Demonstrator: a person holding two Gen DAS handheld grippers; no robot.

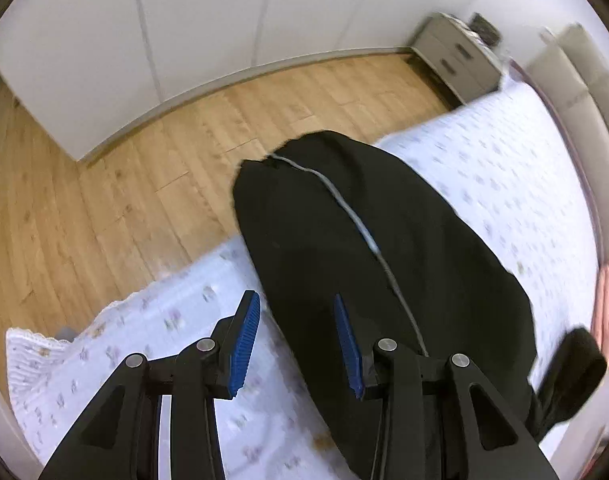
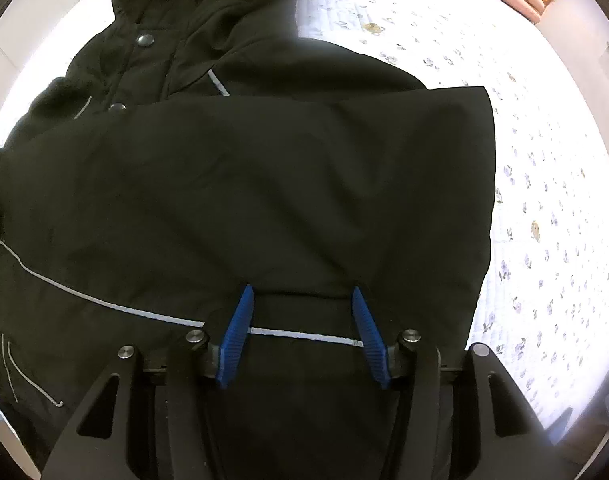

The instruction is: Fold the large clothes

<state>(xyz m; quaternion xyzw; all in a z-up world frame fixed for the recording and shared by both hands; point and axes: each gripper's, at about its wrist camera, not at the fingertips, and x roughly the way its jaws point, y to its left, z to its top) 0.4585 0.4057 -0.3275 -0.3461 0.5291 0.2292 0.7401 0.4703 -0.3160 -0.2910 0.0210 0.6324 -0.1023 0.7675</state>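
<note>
While we look along our left gripper (image 1: 297, 340), its blue pads (image 1: 245, 344) stand wide apart with nothing between them, poised above the near edge of the black jacket (image 1: 368, 240). That garment lies on the floral bedspread (image 1: 504, 168), its long axis running away from us toward the bed edge that borders the wooden floor (image 1: 124, 184), where its far end overhangs. A thin grey piping line (image 1: 344, 208) follows that axis. The jacket sits ahead and slightly right of this gripper, so its right finger is over cloth and its left over sheet.

From our right gripper (image 2: 302, 336), also spread wide and empty, a folded panel of the jacket (image 2: 264, 184) fills the view directly ahead, its straight edge facing the bedspread (image 2: 544, 200) to the right. Snap buttons (image 2: 145, 40) and the collar lie beyond, toward the far left corner. We judge the right gripper nearer the fabric, both pads flanking a fold just below the panel.
</note>
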